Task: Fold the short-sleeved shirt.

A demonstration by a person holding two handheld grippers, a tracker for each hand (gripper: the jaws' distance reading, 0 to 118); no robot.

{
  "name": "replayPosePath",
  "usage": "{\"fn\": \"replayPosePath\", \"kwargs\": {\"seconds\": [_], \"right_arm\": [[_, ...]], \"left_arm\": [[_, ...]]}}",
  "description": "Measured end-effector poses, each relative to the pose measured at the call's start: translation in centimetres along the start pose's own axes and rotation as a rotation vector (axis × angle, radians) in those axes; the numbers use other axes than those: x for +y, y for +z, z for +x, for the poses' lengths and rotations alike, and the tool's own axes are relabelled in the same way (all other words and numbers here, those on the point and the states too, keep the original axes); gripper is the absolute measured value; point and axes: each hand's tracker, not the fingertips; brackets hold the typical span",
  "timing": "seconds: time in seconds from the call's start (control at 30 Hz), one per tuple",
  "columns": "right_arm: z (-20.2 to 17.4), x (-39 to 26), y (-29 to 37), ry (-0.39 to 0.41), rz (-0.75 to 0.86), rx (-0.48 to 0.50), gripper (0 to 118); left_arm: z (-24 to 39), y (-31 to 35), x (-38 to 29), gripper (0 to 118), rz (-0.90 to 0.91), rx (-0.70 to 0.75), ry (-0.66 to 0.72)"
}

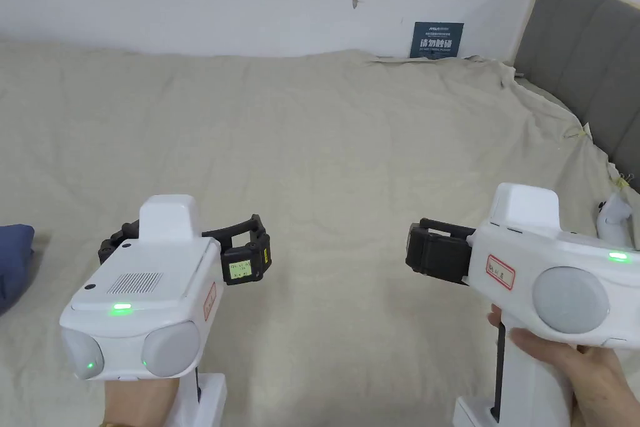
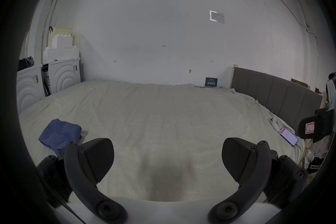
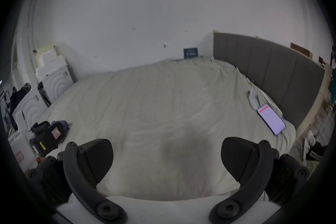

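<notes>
Left gripper (image 2: 167, 158) hovers over the bed (image 1: 325, 153) with its jaws spread wide and nothing between them; the right gripper (image 3: 167, 158) is likewise agape and empty, held level beside it over the bare beige sheet. Both sit well apart from the blue shirt (image 2: 60, 134) — a bunched heap at the bed's left side, just beyond the left gripper. Judging by this, folding has not begun: the shirt must first be fetched and spread flat on the free middle of the bed. A phone (image 3: 271, 118) lies near the grey headboard (image 1: 587, 65) — out of the working area.
</notes>
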Motion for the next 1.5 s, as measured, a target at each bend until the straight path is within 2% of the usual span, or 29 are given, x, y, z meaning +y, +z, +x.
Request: {"fn": "replayPosePath", "kwargs": {"seconds": [0.1,0.17,0.23,0.33,0.6,0.83,0.93,0.97,1.03,1.13,1.17,1.33,1.4,1.47,1.5], "right_arm": [[-0.2,0.0,1.0,-0.009,0.028,-0.007,117],[-0.7,0.4,1.4,-0.037,-0.030,-0.087,117],[-2.0,0.5,2.4,0.017,-0.053,-0.113,117],[-2.5,0.2,3.2,0.043,-0.020,-0.107,117],[-2.6,0.6,3.5,0.043,-0.054,-0.116,117],[-3.0,0.6,3.1,0.080,-0.079,-0.125,117],[-2.8,0.9,2.6,0.025,-0.071,-0.152,117],[-2.7,0.9,2.6,-0.002,-0.051,-0.132,117],[-2.8,0.7,2.3,0.003,-0.059,-0.097,117],[-2.9,0.5,0.7,0.102,-0.142,-0.049,117],[-1.4,0.4,-1.2,0.119,-0.136,-0.041,117],[0.6,-0.6,-8.0,0.145,-0.141,-0.067,117],[2.0,-0.4,-11.3,0.162,-0.151,-0.106,117],[2.5,0.0,-14.1,0.105,-0.176,-0.170,117],[3.4,0.3,-16.0,0.080,-0.178,-0.172,117]], "left_arm": [[0.0,-0.1,-0.2,118,-0.005,0.028,-0.023],[-0.1,-0.1,-0.3,118,-0.009,0.028,-0.028],[-0.1,-0.1,-0.5,118,-0.016,0.037,-0.030],[0.0,-0.1,-0.8,118,-0.022,0.049,-0.027],[0.2,0.0,-1.5,118,-0.036,0.036,-0.040],[0.2,-0.3,-1.8,118,-0.044,0.035,-0.027],[0.2,-0.4,-1.8,118,-0.050,0.031,-0.031],[0.1,-0.6,-1.8,118,-0.054,0.032,-0.029],[-0.2,-1.3,-1.8,118,-0.067,0.027,-0.024],[-0.4,-2.6,-2.0,118,-0.083,0.033,-0.026],[-0.5,-3.1,-2.1,118,-0.084,0.032,-0.029],[-1.9,-7.8,-2.7,118,-0.154,0.050,-0.035],[-3.1,-10.6,-2.8,118,-0.212,0.046,-0.008],[-4.6,-13.7,-2.8,118,-0.266,0.089,0.032],[-5.5,-15.5,-2.7,118,-0.295,0.113,0.049]]}}
